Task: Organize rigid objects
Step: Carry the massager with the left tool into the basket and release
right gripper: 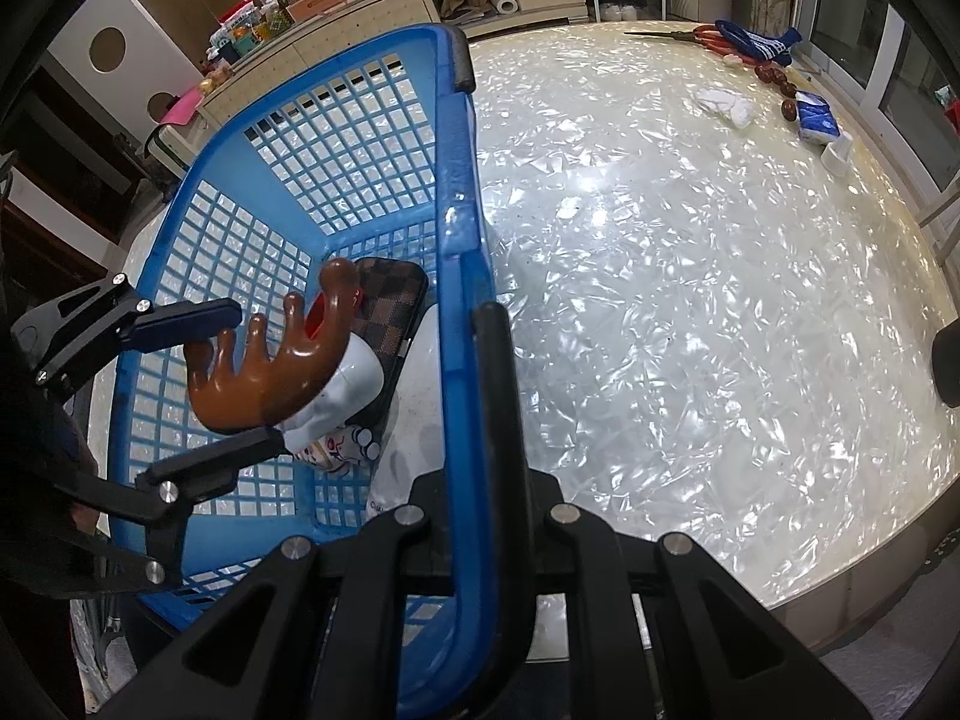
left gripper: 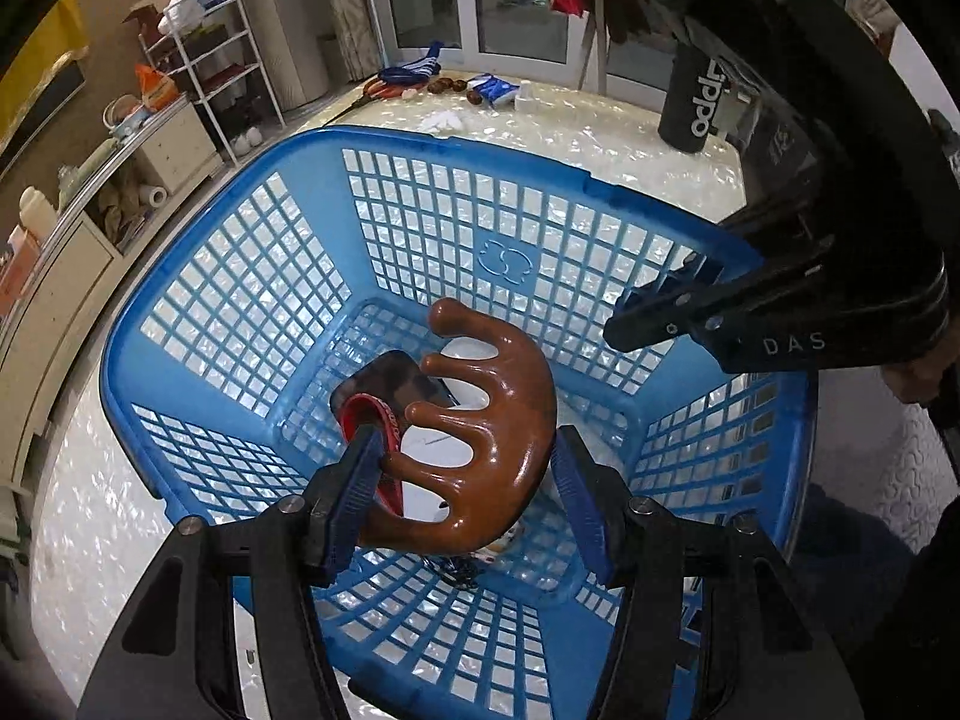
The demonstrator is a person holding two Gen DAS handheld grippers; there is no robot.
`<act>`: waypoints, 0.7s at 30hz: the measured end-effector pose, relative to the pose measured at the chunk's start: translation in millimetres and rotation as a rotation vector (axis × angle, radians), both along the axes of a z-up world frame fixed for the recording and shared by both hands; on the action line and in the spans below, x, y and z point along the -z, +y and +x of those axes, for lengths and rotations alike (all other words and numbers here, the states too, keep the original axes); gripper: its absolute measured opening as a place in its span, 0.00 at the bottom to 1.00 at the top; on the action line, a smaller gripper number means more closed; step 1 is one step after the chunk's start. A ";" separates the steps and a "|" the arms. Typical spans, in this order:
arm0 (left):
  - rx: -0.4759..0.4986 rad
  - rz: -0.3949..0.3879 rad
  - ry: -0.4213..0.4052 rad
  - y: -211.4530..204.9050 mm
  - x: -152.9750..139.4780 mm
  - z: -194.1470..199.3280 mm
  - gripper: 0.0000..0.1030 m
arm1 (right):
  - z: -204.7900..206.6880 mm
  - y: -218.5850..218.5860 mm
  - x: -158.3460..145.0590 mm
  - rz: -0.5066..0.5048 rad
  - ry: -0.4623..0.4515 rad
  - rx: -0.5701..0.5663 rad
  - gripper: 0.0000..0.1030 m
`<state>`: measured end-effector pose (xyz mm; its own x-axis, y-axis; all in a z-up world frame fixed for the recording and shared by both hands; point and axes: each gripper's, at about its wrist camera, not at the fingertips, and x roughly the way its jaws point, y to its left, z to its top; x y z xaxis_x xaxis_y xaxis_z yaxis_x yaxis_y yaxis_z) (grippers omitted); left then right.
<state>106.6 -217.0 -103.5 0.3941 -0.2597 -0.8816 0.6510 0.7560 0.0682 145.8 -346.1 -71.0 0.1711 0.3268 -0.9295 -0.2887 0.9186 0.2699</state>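
Note:
A blue plastic basket point(left gripper: 420, 204) stands on the pearly white table point(right gripper: 690, 300). My left gripper point(left gripper: 465, 480) is shut on a glossy brown wooden claw-shaped comb point(left gripper: 504, 414), held low inside the basket. Under the comb lie a brown checkered case point(left gripper: 384, 378), a red band point(left gripper: 375, 417) and a white printed item point(right gripper: 354, 384). In the right wrist view the left gripper point(right gripper: 258, 378) shows a finger on each side of the comb point(right gripper: 282, 360). My right gripper point(right gripper: 474, 330) is shut on the basket's rim point(right gripper: 459, 210). From the left wrist view the right gripper point(left gripper: 648, 315) clamps the right-hand rim.
A black bottle point(left gripper: 696, 102) stands at the table's far right. At the far edge lie red-handled scissors point(right gripper: 714, 39), a blue sock point(right gripper: 762, 45), a white cloth point(right gripper: 726, 105), brown beads point(right gripper: 780, 81) and a blue packet point(right gripper: 816, 117). A cabinet point(left gripper: 90, 252) and a wire shelf point(left gripper: 222, 60) stand past the table.

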 end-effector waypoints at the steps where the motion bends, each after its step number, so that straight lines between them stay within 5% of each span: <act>1: -0.001 0.003 0.001 -0.7 0.0 0.8 0.60 | -0.1 0.0 0.0 -0.001 -0.001 0.000 0.10; 17: 0.005 0.110 -0.038 -8.7 7.8 1.7 0.61 | -1.6 1.2 -0.8 0.006 -0.006 0.009 0.10; 21: 0.026 0.115 -0.043 -10.3 6.8 0.5 0.70 | -2.0 1.6 -0.8 0.006 -0.007 0.007 0.10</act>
<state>107.1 -227.3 -110.2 0.4269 -0.1685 -0.8885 0.6648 0.7246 0.1820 143.8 -344.6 -70.2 0.1797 0.3309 -0.9264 -0.2838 0.9191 0.2733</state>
